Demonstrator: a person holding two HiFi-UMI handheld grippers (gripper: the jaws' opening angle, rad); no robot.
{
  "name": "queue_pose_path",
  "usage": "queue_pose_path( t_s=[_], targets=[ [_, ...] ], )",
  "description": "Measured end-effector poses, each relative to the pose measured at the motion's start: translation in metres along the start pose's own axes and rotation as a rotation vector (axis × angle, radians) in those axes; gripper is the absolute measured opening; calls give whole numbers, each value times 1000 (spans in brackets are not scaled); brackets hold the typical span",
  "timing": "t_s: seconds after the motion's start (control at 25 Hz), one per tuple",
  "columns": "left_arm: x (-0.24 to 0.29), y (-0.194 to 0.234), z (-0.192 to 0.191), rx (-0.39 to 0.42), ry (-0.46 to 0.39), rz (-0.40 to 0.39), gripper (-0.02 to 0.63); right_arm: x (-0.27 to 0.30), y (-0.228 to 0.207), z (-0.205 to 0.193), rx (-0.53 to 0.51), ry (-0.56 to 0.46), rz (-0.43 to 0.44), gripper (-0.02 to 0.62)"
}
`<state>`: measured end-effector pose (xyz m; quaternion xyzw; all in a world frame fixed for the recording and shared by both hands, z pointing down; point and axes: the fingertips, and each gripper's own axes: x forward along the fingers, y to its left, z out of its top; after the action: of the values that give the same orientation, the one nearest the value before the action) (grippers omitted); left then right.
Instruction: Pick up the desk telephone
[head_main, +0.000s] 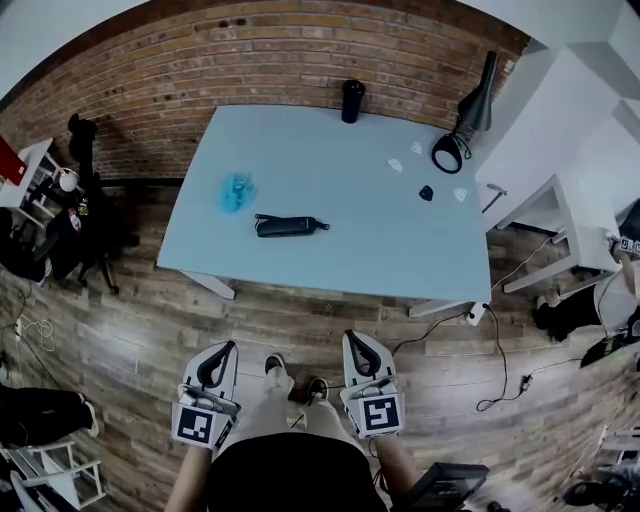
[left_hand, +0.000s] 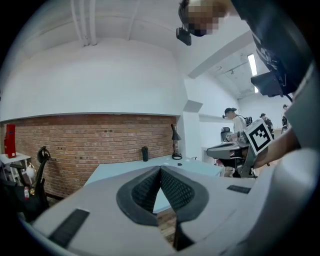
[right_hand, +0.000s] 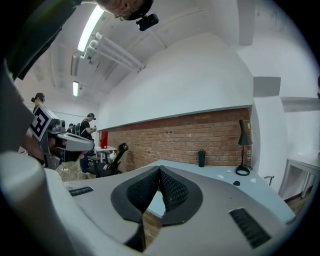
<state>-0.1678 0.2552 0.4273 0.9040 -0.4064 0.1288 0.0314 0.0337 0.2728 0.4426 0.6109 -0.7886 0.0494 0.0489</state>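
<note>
A black telephone handset (head_main: 288, 226) with a short cord lies flat near the middle of the light blue table (head_main: 400, 250). My left gripper (head_main: 218, 362) and right gripper (head_main: 361, 352) hang side by side over the wooden floor, well short of the table's near edge. Both are shut with nothing between the jaws. In the left gripper view the tips of the left gripper (left_hand: 160, 170) meet, with the table (left_hand: 125, 172) beyond them. The right gripper (right_hand: 159, 170) shows the same in its own view, facing the table (right_hand: 220, 175).
A black bottle (head_main: 352, 101) stands at the table's far edge before the brick wall. A black desk lamp (head_main: 465, 125) and small white and black bits sit at the far right corner. A blue crumpled item (head_main: 236, 192) lies left. A cable (head_main: 500, 370) trails on the floor. People stand nearby.
</note>
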Motion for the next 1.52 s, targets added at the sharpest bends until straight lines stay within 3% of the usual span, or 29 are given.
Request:
queue_pose_path(
  t_s=[0.2,0.56,0.76,1.04,1.28,1.52],
  targets=[
    [34,36,-8,-1,-32,-20,15,37,-1,3,-35,1,-21,11],
    [104,89,15,35,-88,-161,15,110,1,42,-111,27,-64,11],
    [119,121,9,22,-80,-199,15,144,19,47,-148,29,-26,11],
    [142,149,-13,-15,-26,-180,15,175,14,30,-103,122,5,11],
    [188,154,-12,12,24,-149,15,214,-26,15,-71,124,35,11],
    [243,156,12,17,57,-94,15,264,-78,10,-21,89,111,11]
  ],
)
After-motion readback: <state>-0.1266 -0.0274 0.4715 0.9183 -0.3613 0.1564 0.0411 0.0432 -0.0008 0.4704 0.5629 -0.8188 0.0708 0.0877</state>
